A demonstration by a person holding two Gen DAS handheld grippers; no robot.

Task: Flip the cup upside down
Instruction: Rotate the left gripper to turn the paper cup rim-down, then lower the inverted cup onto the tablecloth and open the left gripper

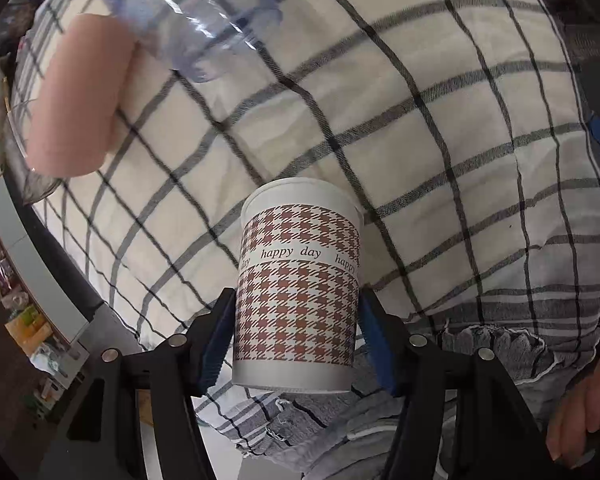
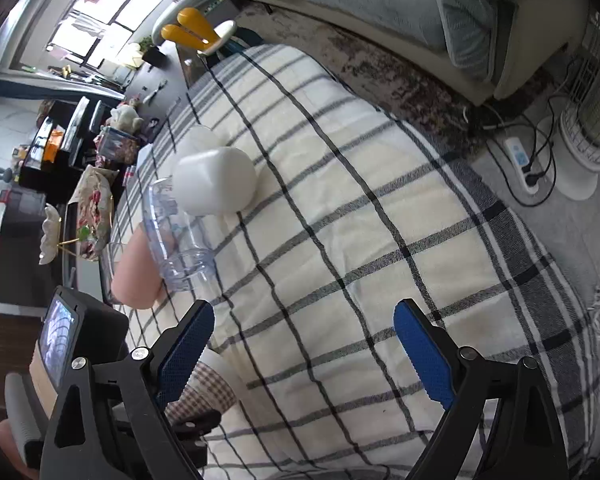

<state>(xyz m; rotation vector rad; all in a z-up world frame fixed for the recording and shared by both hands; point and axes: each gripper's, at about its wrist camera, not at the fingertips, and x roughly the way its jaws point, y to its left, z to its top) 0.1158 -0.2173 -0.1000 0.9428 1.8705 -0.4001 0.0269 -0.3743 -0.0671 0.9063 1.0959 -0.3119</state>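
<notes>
Paper cup — clamped in left fingers | right fingers — wide apart, holding nothing

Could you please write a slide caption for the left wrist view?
Left gripper clamps a houndstooth-patterned paper cup above the checked tablecloth.

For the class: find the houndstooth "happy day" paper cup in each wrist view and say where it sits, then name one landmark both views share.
Left wrist view: the paper cup stands low in the centre, clamped between the left tool's blue pads.
Right wrist view: only a patch of the cup shows, bottom left, behind the open right tool's left finger.
Shared landmark: the clear plastic cup lying on the checked cloth.
</notes>
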